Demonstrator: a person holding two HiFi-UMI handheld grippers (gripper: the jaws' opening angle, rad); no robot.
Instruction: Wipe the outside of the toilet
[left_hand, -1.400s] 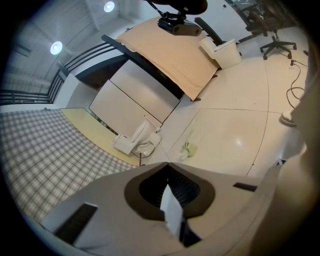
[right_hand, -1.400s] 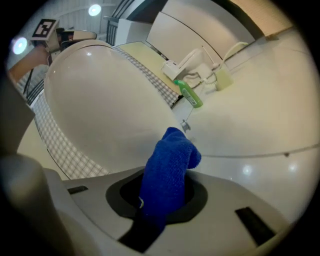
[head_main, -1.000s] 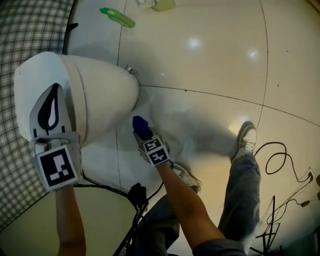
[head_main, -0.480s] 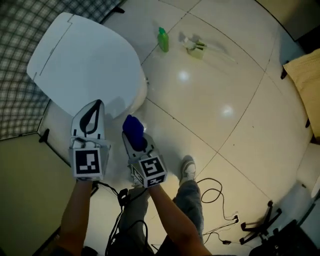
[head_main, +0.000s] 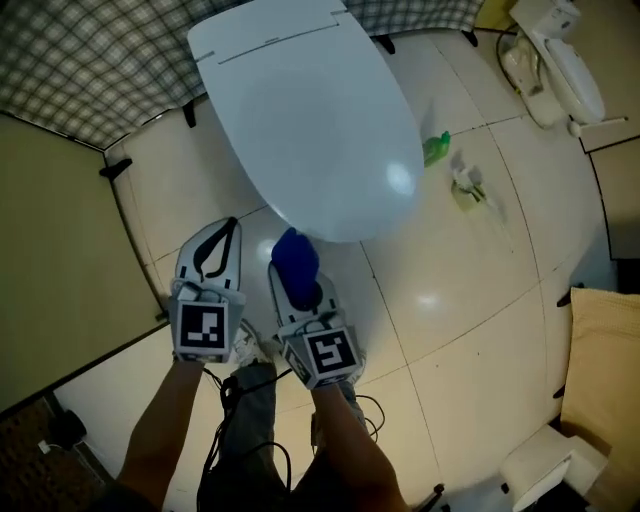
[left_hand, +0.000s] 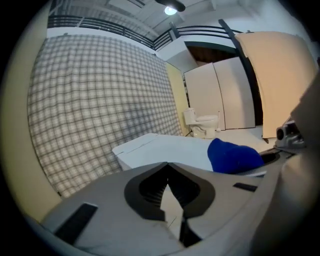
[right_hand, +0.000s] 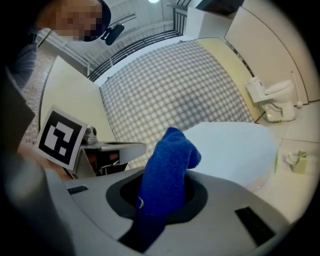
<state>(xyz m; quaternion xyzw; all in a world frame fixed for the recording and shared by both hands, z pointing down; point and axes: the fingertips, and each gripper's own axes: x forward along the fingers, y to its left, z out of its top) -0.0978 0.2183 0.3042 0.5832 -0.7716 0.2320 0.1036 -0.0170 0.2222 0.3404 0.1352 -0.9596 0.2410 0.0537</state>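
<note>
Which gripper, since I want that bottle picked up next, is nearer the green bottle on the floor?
Right. The right gripper, shut on the blue cloth, is by the toilet, left of the green bottle; the left gripper lies farther left.

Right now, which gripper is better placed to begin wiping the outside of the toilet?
Right, probably. The right gripper is shut on the blue cloth, and the cloth points at the front edge of the toilet. The left gripper is shut with nothing in it to wipe with.
</note>
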